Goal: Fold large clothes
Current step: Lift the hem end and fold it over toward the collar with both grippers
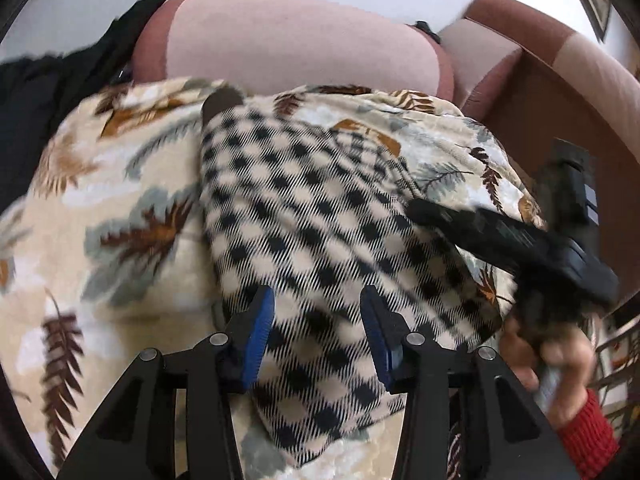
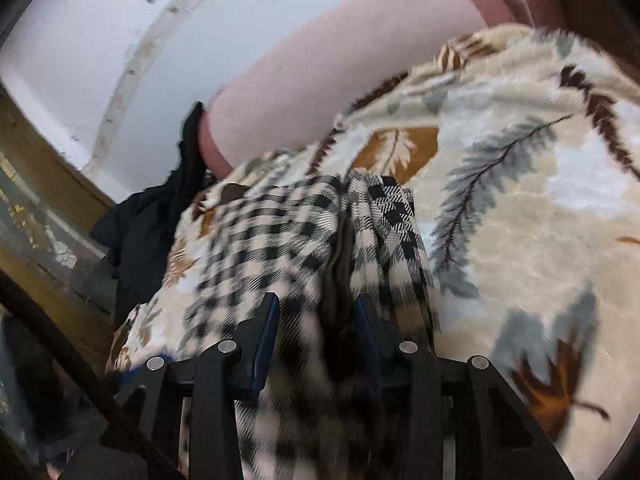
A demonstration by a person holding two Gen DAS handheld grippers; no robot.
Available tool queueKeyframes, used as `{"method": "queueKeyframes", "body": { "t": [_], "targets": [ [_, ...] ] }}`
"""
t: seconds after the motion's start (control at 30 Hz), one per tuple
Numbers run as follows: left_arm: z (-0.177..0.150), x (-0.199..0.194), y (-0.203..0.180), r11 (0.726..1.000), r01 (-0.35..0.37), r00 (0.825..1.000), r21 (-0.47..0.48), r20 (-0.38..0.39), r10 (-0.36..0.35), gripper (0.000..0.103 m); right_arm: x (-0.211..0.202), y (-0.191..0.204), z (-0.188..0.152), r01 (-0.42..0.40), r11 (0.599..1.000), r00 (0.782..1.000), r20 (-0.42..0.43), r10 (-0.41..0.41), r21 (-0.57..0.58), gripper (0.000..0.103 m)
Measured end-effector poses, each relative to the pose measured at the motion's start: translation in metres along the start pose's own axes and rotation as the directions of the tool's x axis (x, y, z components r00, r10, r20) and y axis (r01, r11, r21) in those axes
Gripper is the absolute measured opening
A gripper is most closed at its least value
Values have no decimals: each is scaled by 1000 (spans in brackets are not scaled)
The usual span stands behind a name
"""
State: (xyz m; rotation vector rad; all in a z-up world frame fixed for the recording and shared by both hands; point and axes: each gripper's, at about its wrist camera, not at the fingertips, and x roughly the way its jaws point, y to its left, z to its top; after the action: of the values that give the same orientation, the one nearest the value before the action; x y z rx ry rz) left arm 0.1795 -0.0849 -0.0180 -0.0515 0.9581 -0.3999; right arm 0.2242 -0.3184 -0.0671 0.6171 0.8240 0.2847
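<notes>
Blue-padded fingers (image 1: 260,336) of the left gripper (image 1: 318,334) stand apart, jaws wide, with nothing pinched between them; they hover just over the checked garment (image 1: 304,216), whose near edge runs beneath the gap. Over on the right gripper (image 2: 316,328), the pads also sit spread, and a bunched fold of the same checked garment (image 2: 280,248) rises between them, but motion blur hides whether either pad presses the cloth, so I cannot tell if it is held.

That black-and-cream checked garment lies spread on a leaf-print blanket (image 1: 120,216), its far end toward the sofa back and one side gathered into pleats near the right gripper. From the left wrist view, the right gripper (image 1: 500,236) shows as a dark body reaching in over the garment's right edge, carried by the person's right hand (image 1: 548,364) in a red cuff.

Beyond the blanket (image 2: 520,184) rises a pink sofa cushion (image 1: 296,40) with darker rust trim. A black cloth (image 1: 48,96) hangs heaped at the blanket's far left corner, touching the cushion's end.
</notes>
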Motion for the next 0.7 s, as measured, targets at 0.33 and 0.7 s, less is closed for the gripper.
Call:
{"method": "queueKeyframes", "body": {
  "t": [0.33, 0.7],
  "targets": [
    [-11, -3, 12, 999, -41, 999, -25, -3, 41, 43, 23, 4, 15, -10, 999, 1000, -2, 10, 31, 11],
    [-31, 36, -11, 995, -88, 993, 39, -73, 90, 47, -13, -38, 4, 177, 984, 984, -9, -177, 6, 24]
  ]
}}
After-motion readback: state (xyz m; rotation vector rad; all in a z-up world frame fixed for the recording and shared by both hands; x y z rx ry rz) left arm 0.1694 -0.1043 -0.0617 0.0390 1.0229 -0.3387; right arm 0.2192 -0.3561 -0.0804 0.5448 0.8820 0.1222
